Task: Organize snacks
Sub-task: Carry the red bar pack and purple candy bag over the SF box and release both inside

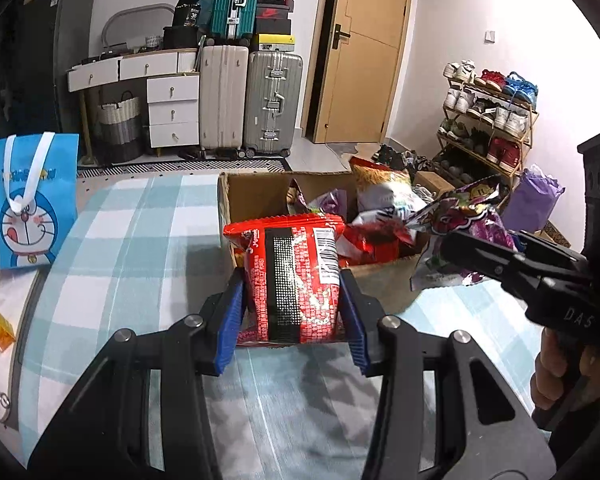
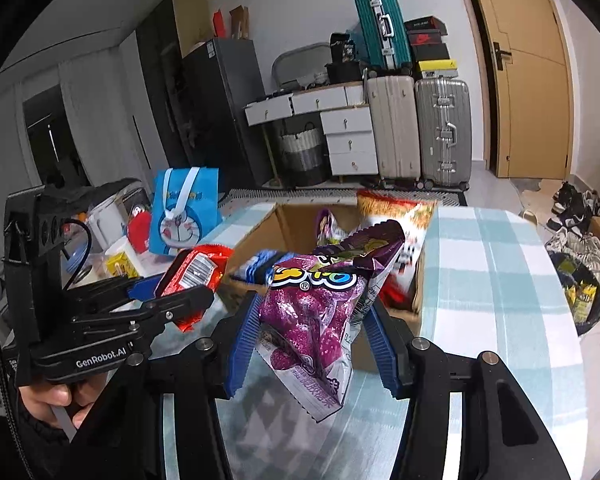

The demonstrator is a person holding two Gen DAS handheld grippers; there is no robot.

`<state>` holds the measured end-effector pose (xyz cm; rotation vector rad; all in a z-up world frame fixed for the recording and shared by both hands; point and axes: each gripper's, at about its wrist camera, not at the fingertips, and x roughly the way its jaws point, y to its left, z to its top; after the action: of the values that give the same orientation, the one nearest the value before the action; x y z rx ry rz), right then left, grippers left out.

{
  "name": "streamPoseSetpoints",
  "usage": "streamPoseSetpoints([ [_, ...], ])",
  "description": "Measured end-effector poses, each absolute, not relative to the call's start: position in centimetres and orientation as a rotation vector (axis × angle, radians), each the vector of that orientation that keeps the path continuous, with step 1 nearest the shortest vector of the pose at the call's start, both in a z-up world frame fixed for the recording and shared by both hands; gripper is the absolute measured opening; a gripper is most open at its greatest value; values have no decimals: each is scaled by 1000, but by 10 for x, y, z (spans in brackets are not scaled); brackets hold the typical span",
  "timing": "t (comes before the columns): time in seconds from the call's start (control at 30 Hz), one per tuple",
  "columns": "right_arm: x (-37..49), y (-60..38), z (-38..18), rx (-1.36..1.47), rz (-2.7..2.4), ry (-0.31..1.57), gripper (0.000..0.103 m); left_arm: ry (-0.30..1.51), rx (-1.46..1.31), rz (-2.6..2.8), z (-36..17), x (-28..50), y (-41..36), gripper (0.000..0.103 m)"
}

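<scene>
Box [image 1: 384, 280] sits just ahead of both my grippers; left gripper [image 1: 294, 304] clamps the red packet [image 1: 296, 280] upright, right gripper [image 2: 314, 320] clamps the purple bag [image 2: 316, 312], neither nearer.

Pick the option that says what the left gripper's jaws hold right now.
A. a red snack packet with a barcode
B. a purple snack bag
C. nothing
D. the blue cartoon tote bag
A: the left gripper has its jaws closed on the red snack packet, barcode facing up, just in front of the cardboard box; the purple snack bag is in the right gripper.
</scene>
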<state>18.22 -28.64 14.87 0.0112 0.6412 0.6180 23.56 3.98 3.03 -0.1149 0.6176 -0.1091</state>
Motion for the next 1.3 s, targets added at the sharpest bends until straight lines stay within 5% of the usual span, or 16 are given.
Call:
streamPoseSetpoints([
  [1.3,265,-238,131,-42,617,695,53,643,-83,-40,17,326,30,42],
])
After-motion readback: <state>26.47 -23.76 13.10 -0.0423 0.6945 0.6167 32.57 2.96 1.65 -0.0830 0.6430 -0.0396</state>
